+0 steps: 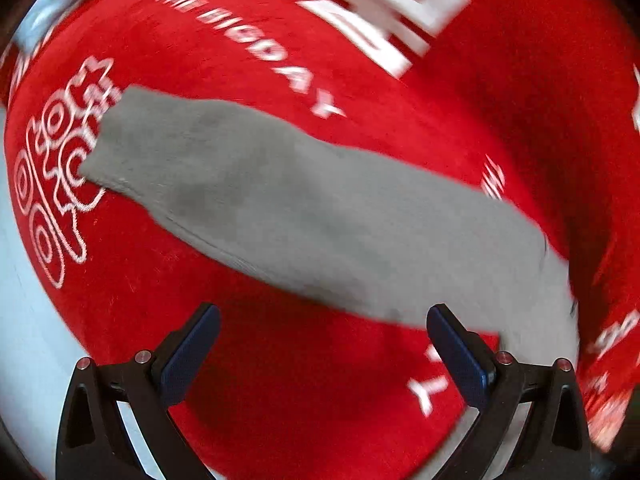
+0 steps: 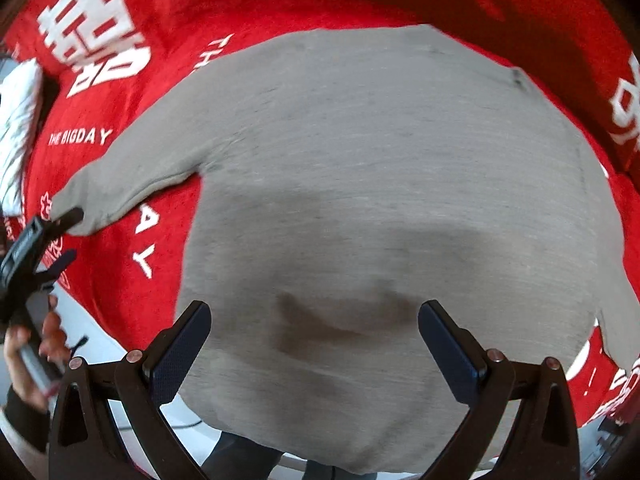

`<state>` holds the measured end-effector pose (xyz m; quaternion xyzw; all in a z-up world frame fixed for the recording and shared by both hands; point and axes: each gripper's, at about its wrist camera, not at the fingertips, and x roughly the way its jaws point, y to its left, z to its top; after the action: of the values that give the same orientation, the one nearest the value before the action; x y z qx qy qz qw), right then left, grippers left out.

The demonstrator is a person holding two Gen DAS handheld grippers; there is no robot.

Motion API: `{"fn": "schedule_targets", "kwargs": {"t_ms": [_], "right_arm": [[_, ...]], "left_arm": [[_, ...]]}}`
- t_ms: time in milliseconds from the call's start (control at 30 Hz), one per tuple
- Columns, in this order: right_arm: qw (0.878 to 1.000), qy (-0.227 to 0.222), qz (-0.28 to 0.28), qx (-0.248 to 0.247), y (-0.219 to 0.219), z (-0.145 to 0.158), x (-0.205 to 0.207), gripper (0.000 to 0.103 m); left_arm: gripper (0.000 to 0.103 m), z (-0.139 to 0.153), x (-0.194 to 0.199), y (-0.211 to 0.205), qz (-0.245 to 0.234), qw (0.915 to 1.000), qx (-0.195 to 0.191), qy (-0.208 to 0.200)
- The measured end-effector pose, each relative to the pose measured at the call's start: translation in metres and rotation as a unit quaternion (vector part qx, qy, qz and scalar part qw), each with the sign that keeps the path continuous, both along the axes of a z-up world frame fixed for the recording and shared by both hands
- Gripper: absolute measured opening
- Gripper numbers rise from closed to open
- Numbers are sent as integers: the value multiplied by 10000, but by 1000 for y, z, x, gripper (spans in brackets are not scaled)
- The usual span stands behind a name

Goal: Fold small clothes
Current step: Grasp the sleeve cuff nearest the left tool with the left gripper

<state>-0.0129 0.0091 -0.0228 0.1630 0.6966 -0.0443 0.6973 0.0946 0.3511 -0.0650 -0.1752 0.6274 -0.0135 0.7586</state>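
Grey sweater point(image 2: 384, 208) lies spread flat on a red cloth point(image 2: 120, 272) printed with white characters and the words "THE BIGDAY". In the right wrist view its body fills the space ahead of and between the right gripper point(image 2: 314, 322) fingers, with a soft crease in the fabric just beyond the fingertips; the hem runs back beneath the jaws, over the near edge of the cloth. The right jaws are spread wide, nothing between them. One sleeve point(image 1: 280, 208) reaches out to the left of those jaws, and at its cuff the left gripper point(image 2: 66, 236) shows at the picture's edge, one of its fingers at the cuff, though whether it touches cannot be told; the person's hand point(image 2: 36, 344) is wrapped around the handle. In the left wrist view that sleeve lies slantwise ahead of the left gripper point(image 1: 322, 316), its cuff far ahead and to the left, its wider end running off past the right fingertip. The left jaws are also released, gaping over bare red cloth, with the sleeve just beyond the tips. A white crumpled item point(image 2: 18, 128) lies far left of the right jaws, off the cloth's edge.
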Motion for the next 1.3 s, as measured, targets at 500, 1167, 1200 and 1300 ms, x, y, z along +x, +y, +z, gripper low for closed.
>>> {"fn": "schedule_targets", "kwargs": {"t_ms": [500, 1167, 1200, 1300], "right_arm": [[9988, 95, 466, 105, 51, -17, 30, 103], [9987, -100, -454, 201, -14, -4, -12, 103], [9979, -143, -596, 199, -24, -2, -18, 103], [9939, -217, -1067, 183, -55, 3, -36, 103]], "left_arm": [[96, -40, 37, 25, 879, 9822, -1598, -439], [11, 91, 51, -100, -1680, 9399, -2274, -1912], [11, 99, 48, -120, -1939, 9346, -2252, -1954], [11, 106, 36, -193, -2767, 9157, -2247, -1855]]}}
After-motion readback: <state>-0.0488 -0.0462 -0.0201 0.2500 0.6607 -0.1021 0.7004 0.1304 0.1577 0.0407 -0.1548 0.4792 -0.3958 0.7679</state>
